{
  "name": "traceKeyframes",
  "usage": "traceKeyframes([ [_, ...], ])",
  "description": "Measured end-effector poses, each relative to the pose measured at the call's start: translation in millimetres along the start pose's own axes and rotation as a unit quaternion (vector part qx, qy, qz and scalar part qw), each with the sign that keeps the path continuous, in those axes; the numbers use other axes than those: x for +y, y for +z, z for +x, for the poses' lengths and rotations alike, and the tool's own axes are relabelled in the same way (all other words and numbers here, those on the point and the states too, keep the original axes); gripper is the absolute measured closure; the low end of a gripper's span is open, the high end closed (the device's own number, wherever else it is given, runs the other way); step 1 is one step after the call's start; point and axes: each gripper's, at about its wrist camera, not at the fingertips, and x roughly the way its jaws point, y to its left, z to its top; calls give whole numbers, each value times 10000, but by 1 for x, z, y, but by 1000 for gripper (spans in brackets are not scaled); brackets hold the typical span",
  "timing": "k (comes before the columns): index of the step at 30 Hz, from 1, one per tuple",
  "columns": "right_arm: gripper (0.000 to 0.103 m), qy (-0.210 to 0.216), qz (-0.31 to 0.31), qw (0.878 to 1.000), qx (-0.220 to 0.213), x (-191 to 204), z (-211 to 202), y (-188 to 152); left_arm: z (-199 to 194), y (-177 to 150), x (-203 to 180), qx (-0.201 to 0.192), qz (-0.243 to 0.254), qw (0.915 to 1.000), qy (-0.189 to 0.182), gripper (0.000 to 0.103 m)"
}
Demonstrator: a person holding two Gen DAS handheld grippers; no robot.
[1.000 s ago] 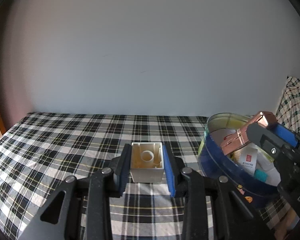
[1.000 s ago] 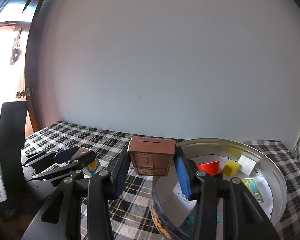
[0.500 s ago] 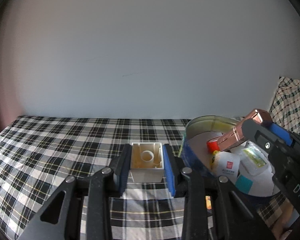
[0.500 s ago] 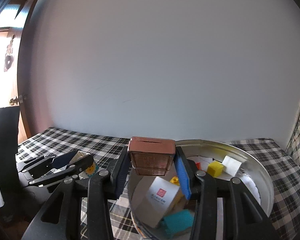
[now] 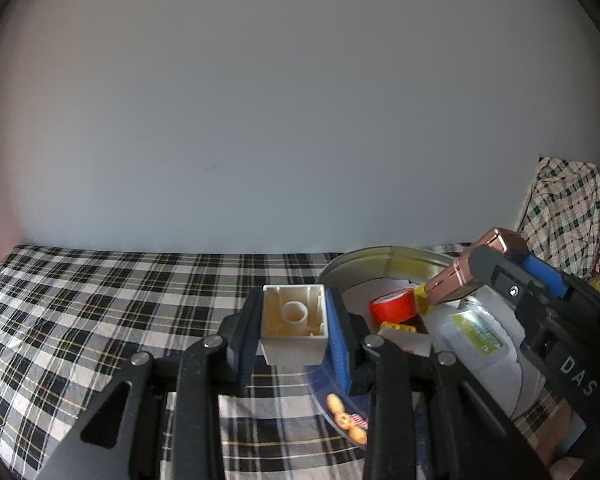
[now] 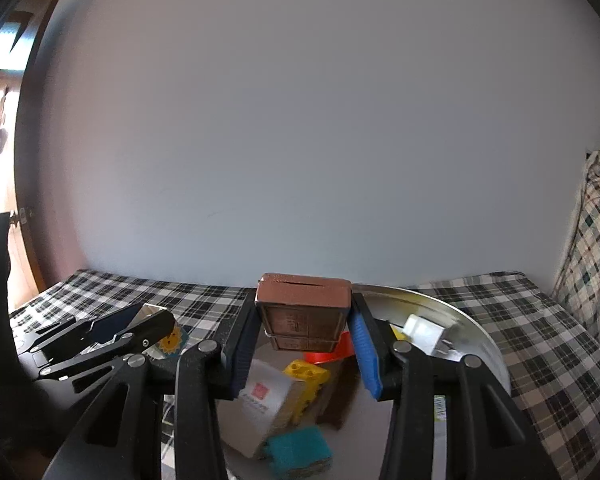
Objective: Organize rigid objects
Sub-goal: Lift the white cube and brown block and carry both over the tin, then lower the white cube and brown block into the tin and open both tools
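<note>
The left gripper [image 5: 294, 322] pinches a cream hollow block [image 5: 293, 326] above the plaid bed [image 5: 100, 300], just beside the round tin [image 5: 384, 254]. To the right, the right gripper [image 6: 305, 326] clamps a copper box [image 6: 303, 312] over the tin's contents, seemingly clear of them.

Cream block [image 5: 293, 326], copper box [image 6: 303, 315], red tape [image 5: 393, 305], black-and-white plaid bedsheet [image 5: 100, 300].
</note>
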Motion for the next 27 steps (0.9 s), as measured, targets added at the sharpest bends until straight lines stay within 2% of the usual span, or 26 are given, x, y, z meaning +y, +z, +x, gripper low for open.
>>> traceKeyframes([
  [12,56,-346,275,9990,-60,-36,0,6,9,11,-36,-46,37,9992,-391,72],
  [21,56,-690,481,9963,-151,-59,0,13,18,15,-57,-11,136,9985,-531,72],
  [27,56,-858,562,9947,-37,-69,10,16,28,16,-78,116,299,9977,-602,72],
])
